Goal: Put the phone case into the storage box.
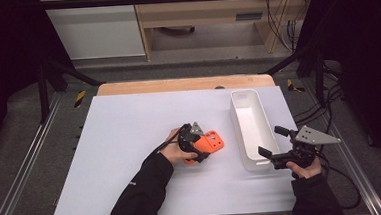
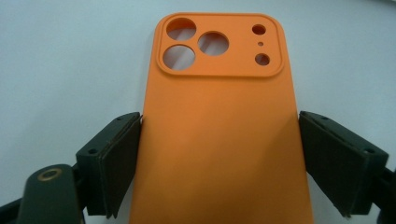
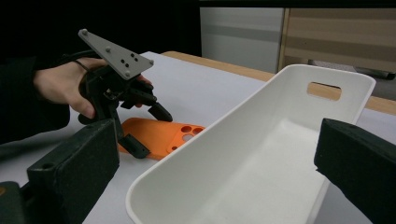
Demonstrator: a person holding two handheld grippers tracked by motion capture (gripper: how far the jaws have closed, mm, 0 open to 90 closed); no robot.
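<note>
The orange phone case [image 2: 219,135] is lying back-up on the white table [image 1: 120,142], a little right of centre in the high view, with its camera cut-outs pointing toward the top of the left gripper view. It is looking like a thin moulded shell: probably very light, somewhat flexible across its width, and with a matte skin that should give the pads good friction. It is unlikely to break, though a hard squeeze could bow the open shell inward.

The left gripper [image 2: 219,154] is bracketing the case across its long edges, below the camera block. Its jaws are drawn in against the two sides, the left pad touching the edge and the right pad sitting at the opposite edge, so the claw is appearing closed on the case rather than merely straddling it. The straight side walls are the sensible place to hold, since they are the stiffest part.

Right of the case in the high view, the white bin [image 1: 252,128] is standing lengthwise. At the lower right, the right gripper [image 1: 270,142] is hovering at the bin's near end with its jaws spread wide and holding nothing; in the right gripper view they are sitting either side of the bin's near end without touching it.
</note>
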